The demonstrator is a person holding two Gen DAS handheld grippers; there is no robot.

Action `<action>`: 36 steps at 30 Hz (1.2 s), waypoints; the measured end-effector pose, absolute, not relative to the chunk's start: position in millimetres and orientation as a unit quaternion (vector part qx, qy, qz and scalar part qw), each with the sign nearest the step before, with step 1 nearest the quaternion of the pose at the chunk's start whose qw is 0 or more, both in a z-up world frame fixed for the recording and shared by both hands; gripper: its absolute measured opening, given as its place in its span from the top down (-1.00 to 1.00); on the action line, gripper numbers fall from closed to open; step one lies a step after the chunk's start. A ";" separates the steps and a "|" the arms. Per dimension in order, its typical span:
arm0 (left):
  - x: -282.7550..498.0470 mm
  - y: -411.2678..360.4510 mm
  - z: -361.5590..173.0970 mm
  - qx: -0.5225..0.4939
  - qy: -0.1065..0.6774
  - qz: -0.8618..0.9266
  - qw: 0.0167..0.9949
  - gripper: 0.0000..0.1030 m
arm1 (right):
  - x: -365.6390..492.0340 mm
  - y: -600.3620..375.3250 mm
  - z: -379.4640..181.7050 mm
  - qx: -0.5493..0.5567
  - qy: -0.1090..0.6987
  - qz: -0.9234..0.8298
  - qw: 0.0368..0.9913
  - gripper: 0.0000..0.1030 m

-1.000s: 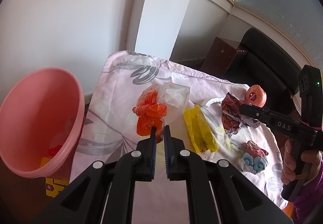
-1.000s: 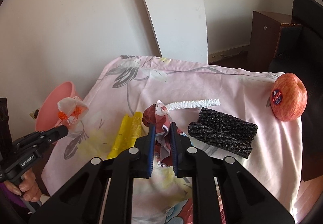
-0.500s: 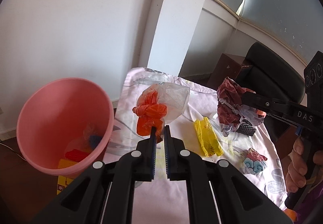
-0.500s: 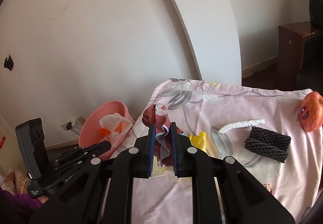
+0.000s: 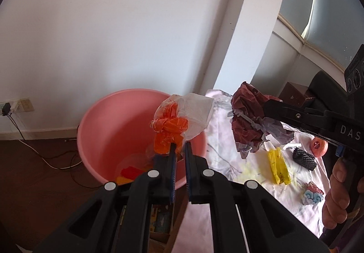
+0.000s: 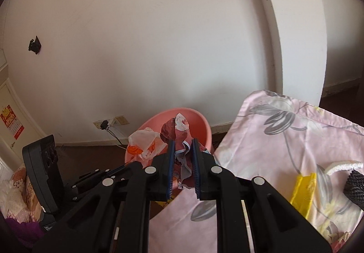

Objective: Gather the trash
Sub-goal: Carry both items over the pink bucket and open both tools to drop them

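On the left, the pink bucket [image 5: 102, 139] now sits right behind the left gripper [image 5: 178, 150], which is squeezed shut on the orange and white bag [image 5: 179, 121]; a moment ago that bag hung over the table, so it is almost ready to drop in. To the right, the right gripper [image 6: 183, 150] is pinched shut on the dark red wrapper [image 6: 176, 132] and has swung toward the bucket too. The yellow wrapper [image 5: 278, 168] and small blue packet [image 5: 312, 192] lie on the pink cloth [image 5: 261, 184], waiting.

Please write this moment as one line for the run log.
left gripper: jaws shut on orange-white bag | right gripper: jaws shut on dark red wrapper | pink basin: ahead | yellow wrapper: on cloth
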State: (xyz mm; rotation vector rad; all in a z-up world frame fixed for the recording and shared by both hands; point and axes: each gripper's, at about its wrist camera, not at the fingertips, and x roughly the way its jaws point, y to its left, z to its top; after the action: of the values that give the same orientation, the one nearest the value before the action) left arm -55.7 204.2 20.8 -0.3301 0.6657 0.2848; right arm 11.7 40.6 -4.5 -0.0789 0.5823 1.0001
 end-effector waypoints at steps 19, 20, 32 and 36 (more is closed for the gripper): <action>-55.6 241.7 -7.5 -0.176 0.357 0.202 0.895 0.87 | 12.8 119.6 -35.9 -0.072 0.302 0.497 0.810 0.71; -54.7 243.0 -9.3 -0.177 0.359 0.205 0.893 0.87 | 13.7 120.2 -37.3 -0.071 0.304 0.496 0.810 0.71; -47.5 252.7 -26.3 -0.183 0.375 0.225 0.880 0.87 | 29.7 128.9 -53.9 -0.064 0.330 0.483 0.809 0.71; -45.3 253.0 -28.3 -0.183 0.380 0.229 0.878 0.86 | 33.7 131.9 -56.5 -0.062 0.335 0.479 0.809 0.71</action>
State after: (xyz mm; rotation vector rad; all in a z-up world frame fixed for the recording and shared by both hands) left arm -45.3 253.0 -28.3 -0.3807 0.7918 0.4775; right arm 33.7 131.9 -56.5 -0.1317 0.7158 1.0249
